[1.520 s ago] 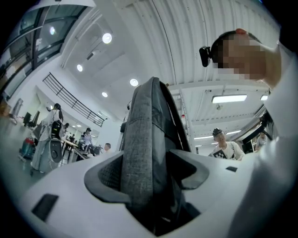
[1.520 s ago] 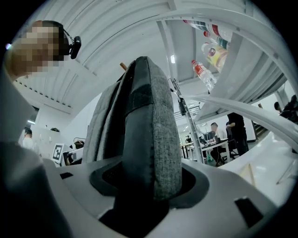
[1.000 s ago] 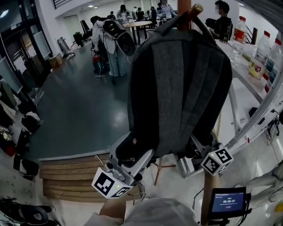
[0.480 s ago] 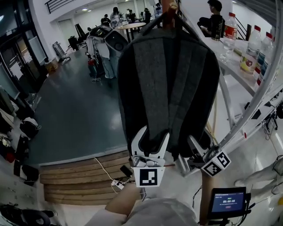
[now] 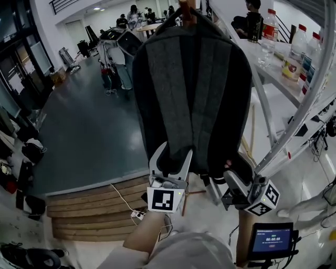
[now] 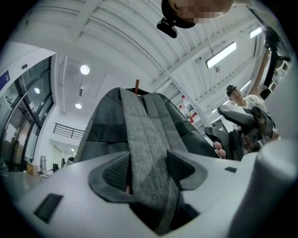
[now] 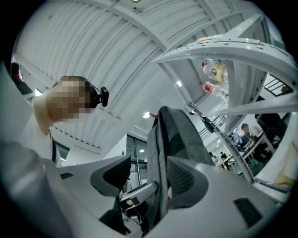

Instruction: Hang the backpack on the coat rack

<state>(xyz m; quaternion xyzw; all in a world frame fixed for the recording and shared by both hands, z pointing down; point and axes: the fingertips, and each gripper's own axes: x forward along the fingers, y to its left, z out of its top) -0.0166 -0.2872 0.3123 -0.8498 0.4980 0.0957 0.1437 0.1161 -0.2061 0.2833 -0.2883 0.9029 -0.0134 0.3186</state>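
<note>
The dark grey backpack (image 5: 191,89) hangs by its top loop from the brown peg of the coat rack (image 5: 186,9), its strap side facing the person. Nothing shows what is inside it. On the white table (image 5: 273,73) to the right stand plastic bottles. A clear bottle with a red cap (image 5: 268,29) is nearest the rack, and another with a yellow label (image 5: 292,59) stands beside it (their fill level is too small to read).

The left gripper (image 5: 169,157) points up at the middle of the backpack's lower edge. Its marker cube (image 5: 167,199) faces the head camera, with the person's bare forearm (image 5: 144,236) below it. In the left gripper view its jaws stand apart. The light grey shoulder strap (image 6: 144,153) lies flat between them and fills the gap, touching both pads without buckling.

The right gripper (image 5: 234,176) sits at the backpack's lower right corner, tilted inward and up. Its jaws are apart too in the right gripper view. The backpack's edge (image 7: 160,153) runs between them against the right-hand pad, and open space shows beside the other pad.
</note>
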